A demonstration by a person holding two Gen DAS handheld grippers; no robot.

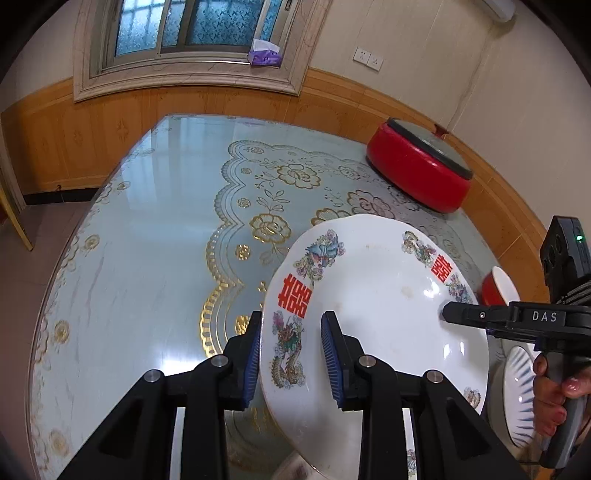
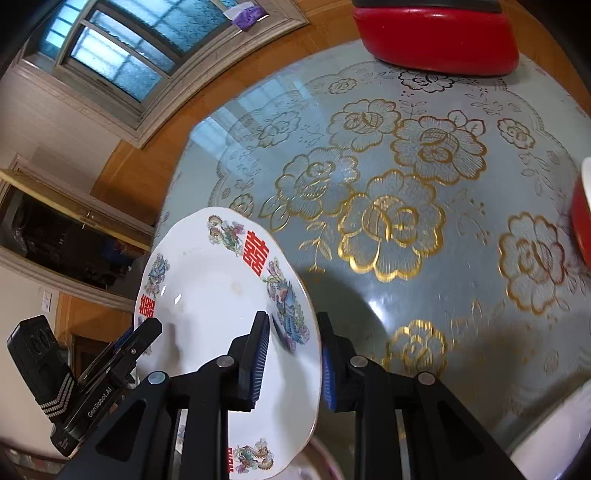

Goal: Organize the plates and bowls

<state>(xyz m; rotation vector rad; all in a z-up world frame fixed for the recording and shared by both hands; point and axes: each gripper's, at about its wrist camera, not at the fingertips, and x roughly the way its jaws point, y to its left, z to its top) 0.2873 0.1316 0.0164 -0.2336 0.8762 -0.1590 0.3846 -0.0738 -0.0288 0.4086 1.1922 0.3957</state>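
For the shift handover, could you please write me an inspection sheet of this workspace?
Surface: table under a glossy blue cloth with gold flowers.
Job's things: white plate with red characters, tilted, lifted clear of the table; striped dish and red bowl at the right edge.
Clutter: red round appliance at the far edge.
Grippers: left gripper and right gripper each clamp opposite rims of the plate.
Cables: thin cord down the wall.
Surroundings: window, purple tissue pack on its sill, wall sockets.
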